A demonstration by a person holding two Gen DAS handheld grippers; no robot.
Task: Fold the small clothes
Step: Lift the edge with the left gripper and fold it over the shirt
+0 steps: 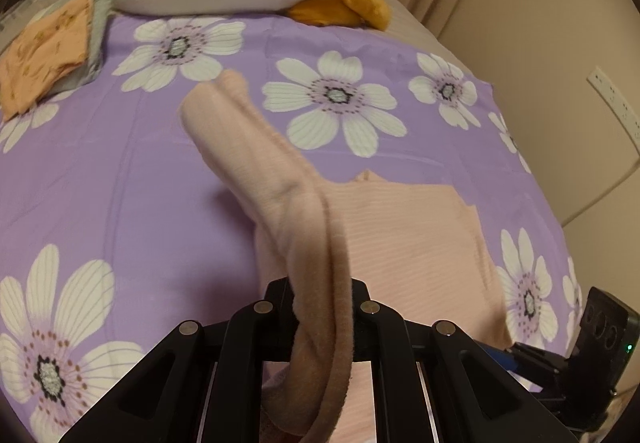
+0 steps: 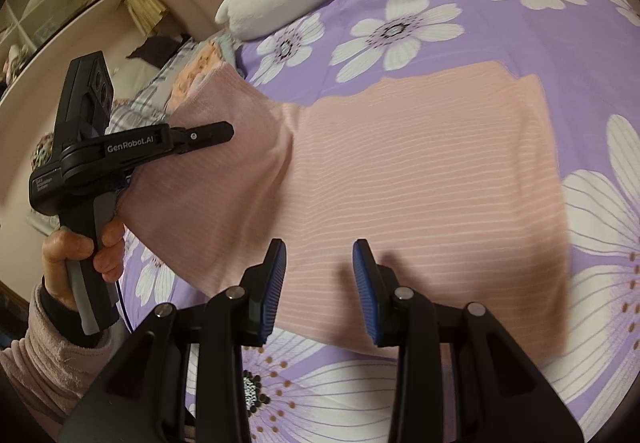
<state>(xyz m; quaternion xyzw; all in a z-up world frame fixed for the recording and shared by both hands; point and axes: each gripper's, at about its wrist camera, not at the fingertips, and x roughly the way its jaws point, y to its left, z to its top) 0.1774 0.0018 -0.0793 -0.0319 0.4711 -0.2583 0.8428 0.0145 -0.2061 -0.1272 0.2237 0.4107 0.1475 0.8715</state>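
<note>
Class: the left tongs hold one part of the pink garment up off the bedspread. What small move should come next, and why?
Probably carry the left tongs, shut on the pink garment, across its flat body and lay the lifted part down. The right tongs stand open and empty above it.

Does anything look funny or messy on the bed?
Only the pink top: most lies flat on the purple sheet, but one sleeve is pulled up, pinched in the left gripper. That is folding, not a mess. The right gripper hangs open above it.
</note>
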